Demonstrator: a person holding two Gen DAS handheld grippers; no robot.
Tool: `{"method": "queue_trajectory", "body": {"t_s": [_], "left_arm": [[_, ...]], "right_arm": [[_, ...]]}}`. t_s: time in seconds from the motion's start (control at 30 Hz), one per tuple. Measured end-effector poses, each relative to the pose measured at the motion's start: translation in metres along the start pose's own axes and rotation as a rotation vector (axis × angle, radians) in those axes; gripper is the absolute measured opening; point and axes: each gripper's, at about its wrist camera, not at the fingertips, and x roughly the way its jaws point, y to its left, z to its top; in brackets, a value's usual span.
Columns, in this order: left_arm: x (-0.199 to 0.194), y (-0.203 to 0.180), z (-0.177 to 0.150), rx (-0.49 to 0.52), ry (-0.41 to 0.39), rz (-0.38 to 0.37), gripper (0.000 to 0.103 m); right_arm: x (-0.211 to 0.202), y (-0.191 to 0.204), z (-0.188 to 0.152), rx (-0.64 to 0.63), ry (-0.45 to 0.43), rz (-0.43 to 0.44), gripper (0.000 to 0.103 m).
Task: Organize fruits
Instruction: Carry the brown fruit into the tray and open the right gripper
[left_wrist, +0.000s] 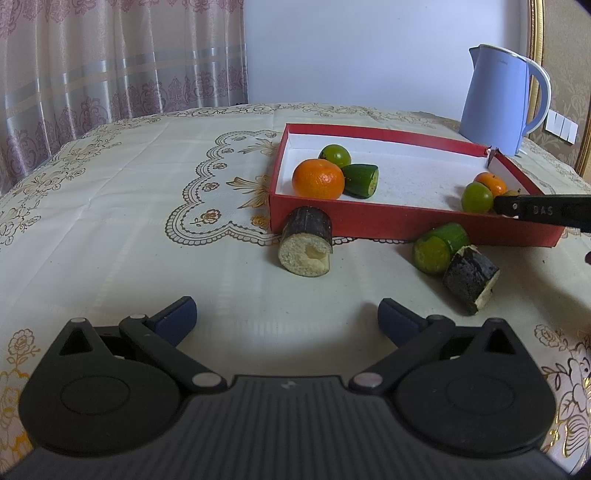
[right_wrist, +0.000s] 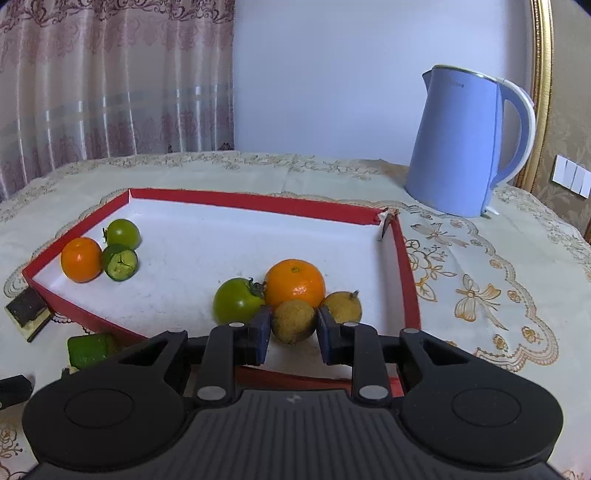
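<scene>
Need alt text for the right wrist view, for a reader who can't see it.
The right gripper brackets a small brownish round fruit inside a red tray, next to an orange, a green tomato-like fruit and a second brownish fruit. A blue kettle stands behind on the patterned tablecloth.

Soft, even daylight filtering through the curtain (left_wrist: 122, 74); faint shadows beneath the fruit, mild sheen on the kettle (right_wrist: 461, 147), sharp focus, strong fisheye curvature with dark corner vignetting.

Right tongs (left_wrist: 543, 212) cut off by edge; dark chunk (right_wrist: 27, 312) partly behind red box (right_wrist: 408, 280).
</scene>
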Motion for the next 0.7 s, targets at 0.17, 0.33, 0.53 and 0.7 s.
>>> {"method": "queue_trajectory", "body": {"t_s": [0.17,0.33,0.53,0.7], "left_arm": [[0.0,0.0,0.0,0.0,0.0,0.0,0.103],[0.0,0.0,0.0,0.0,0.0,0.0,0.103],[0.0,0.0,0.0,0.0,0.0,0.0,0.103],[0.0,0.0,0.0,0.0,0.0,0.0,0.103]], "right_arm": [[0.0,-0.007,0.001,0.039,0.005,0.011,0.029],[-0.018,-0.01,-0.004,0.055,-0.042,-0.01,0.068],[-0.062,-0.014,-0.019,0.052,-0.106,0.0,0.082],[-0.073,-0.011,-0.034,0.018,-0.068,0.018,0.083]]}}
